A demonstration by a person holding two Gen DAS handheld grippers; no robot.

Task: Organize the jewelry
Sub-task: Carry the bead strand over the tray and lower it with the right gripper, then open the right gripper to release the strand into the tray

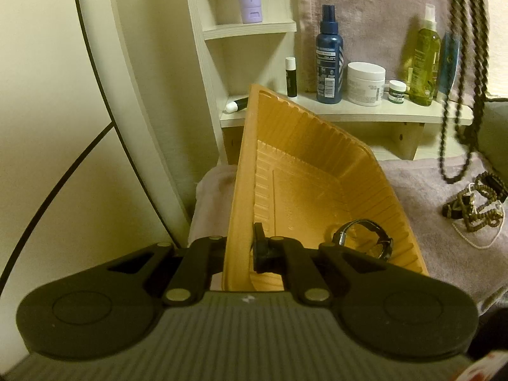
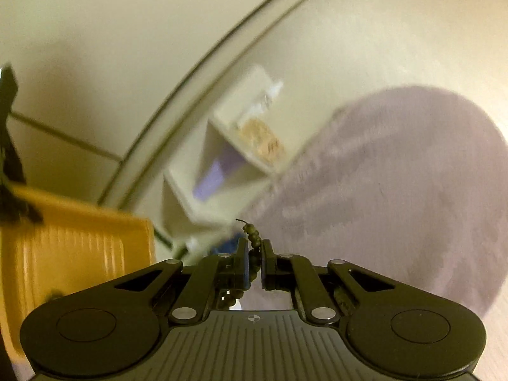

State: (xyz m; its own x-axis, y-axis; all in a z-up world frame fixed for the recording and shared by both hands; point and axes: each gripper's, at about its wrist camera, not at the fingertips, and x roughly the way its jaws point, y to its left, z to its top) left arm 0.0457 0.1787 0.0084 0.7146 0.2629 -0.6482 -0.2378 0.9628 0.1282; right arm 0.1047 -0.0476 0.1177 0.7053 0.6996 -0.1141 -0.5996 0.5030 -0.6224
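With our left gripper [image 1: 239,247] clamped on the tray [image 1: 304,171] wall, we lower the bead necklace [image 2: 254,241] pinched in our right gripper [image 2: 254,266] slowly inside.

Dim yellowish light, right view motion-blurred

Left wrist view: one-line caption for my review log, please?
Left gripper clamps the tilted orange tray's wall, a watch inside, while a beaded necklace dangles at right.

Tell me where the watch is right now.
In the left wrist view the watch lies inside the orange tray, in its near right corner, just right of the left gripper clamped on the tray's wall.
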